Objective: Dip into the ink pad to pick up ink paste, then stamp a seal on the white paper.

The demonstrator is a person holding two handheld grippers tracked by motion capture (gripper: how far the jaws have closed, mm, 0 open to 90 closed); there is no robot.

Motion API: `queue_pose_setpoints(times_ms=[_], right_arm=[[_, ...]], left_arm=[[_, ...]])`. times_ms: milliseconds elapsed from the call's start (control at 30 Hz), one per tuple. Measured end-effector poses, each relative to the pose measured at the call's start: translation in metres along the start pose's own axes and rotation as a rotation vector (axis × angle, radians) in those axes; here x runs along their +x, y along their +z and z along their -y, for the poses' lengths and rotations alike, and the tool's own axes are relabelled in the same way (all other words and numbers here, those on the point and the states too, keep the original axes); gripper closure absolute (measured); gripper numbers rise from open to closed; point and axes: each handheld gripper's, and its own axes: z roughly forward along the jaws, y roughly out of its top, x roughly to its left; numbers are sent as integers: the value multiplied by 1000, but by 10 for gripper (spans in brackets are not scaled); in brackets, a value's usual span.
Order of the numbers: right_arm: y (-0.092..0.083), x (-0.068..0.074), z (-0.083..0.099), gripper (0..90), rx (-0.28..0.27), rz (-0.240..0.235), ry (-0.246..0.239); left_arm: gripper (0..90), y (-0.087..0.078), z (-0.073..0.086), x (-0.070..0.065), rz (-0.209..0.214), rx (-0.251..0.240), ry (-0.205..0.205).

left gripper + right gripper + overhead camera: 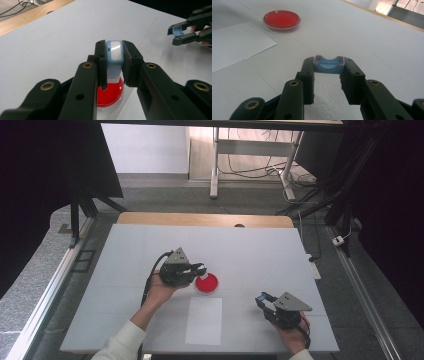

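Note:
A red-filled petri dish [207,283] sits near the middle of the white table. My left gripper [200,269] hovers just left of and above the dish, shut on a light-blue piece with a white face [114,51]; the dish [112,93] shows below its jaws. My right gripper [262,299] rests low at the front right, shut on a small blue curved piece [328,65] pinched between its tips. In the right gripper view the dish [281,19] lies far off at the upper left. The right gripper [178,33] also appears at the upper right of the left gripper view.
A white sheet of paper [204,320] lies flat in front of the dish, near the table's front edge. The table's wooden far edge [205,219] runs along the back. Table legs and cables stand on the floor beyond.

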Motion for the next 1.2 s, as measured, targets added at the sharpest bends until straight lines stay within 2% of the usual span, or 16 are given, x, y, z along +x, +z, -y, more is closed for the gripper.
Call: queue_pose_setpoints(times_ms=[200, 300, 600, 833, 1200], right_arm=[[0, -1, 0, 646, -8, -6, 2], [0, -1, 0, 646, -7, -4, 1], [0, -1, 0, 646, -7, 0, -3], [0, -1, 0, 646, -10, -9, -1], [1, -1, 0, 646, -10, -9, -1]], left_arm=[[755, -5, -2, -3, 37, -1, -6], [755, -6, -3, -5, 27, 11, -6], [755, -8, -4, -10, 56, 13, 10], [754, -11, -3, -16, 64, 10, 14], [754, -21, -1, -26, 67, 16, 44]])
